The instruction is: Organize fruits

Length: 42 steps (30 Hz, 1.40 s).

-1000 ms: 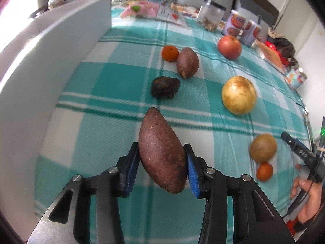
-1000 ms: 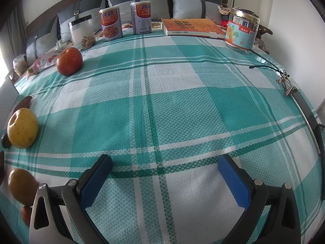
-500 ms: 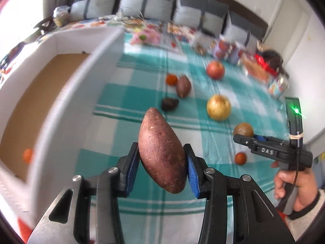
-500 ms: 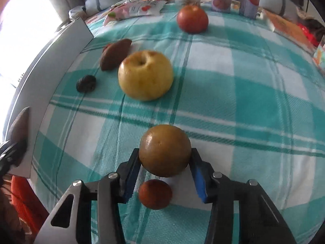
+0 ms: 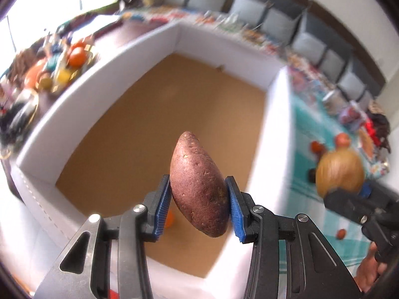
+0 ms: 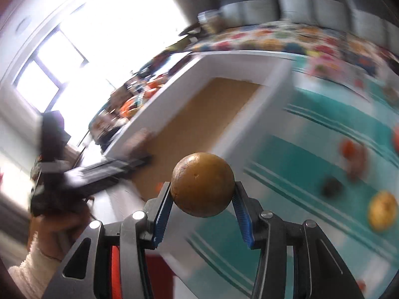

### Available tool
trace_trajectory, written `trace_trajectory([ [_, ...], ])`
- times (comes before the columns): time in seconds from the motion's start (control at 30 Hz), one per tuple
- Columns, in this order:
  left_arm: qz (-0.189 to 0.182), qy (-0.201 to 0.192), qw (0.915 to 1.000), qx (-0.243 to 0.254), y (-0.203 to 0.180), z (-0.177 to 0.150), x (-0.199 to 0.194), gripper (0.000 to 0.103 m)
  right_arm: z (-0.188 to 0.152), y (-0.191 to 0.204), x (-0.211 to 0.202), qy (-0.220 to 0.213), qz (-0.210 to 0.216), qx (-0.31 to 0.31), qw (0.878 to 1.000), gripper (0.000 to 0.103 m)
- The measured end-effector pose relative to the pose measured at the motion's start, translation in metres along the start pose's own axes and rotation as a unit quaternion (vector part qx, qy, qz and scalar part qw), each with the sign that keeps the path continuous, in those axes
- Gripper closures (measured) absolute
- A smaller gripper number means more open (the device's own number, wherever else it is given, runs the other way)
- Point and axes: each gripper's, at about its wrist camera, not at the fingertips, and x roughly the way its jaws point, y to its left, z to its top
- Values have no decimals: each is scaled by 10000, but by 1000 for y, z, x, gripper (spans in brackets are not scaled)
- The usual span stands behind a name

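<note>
My left gripper point(image 5: 198, 205) is shut on a purple-brown sweet potato point(image 5: 199, 186) and holds it in the air above the white-walled box point(image 5: 271, 129) with a brown floor. A small orange fruit point(image 5: 169, 220) lies on that floor, partly hidden by the left finger. My right gripper point(image 6: 202, 213) is shut on a round brown pear point(image 6: 203, 185), lifted beside the box's point(image 6: 249, 117) near wall. The left wrist view shows that pear point(image 5: 340, 172) at the right, in the other gripper point(image 5: 359, 200). The left gripper's blurred body point(image 6: 99, 169) crosses the right wrist view.
On the teal checked cloth point(image 6: 311, 154) lie a yellow apple point(image 6: 382, 210), a dark fruit point(image 6: 330, 186), a brown tuber with a small orange point(image 6: 354, 153), all blurred. A dish of colourful things point(image 5: 57, 72) sits beyond the box's left wall. Grey cushions point(image 5: 281, 20) line the back.
Both grippers have lifted and swung left toward the box. The sweet potato now hangs over the box's floor. The right gripper closed on the brown pear and carried it up off the cloth.
</note>
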Motion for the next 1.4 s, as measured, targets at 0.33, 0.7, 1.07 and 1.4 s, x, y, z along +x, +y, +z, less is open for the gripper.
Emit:
trace_trajectory([
  [0.33,515,41,9987,-25,29,-17,10,40,16,30,82,262,-704,-293,9967,28],
  [0.7,166,-1624,9864,-208,2,-11,-90,22,-5,-56,-116,-1923,-1740,244,9655,0],
  [1.07,-1042,-332,9759,1886,-203,-124,-11,16,-222,-219,-168,-1046,-3771,1327,9106,0],
  [1.4,-554,-753,9777,1882,-261,-142,81,16,-274,-265,-166,-830,-3947,1493,9028,0],
])
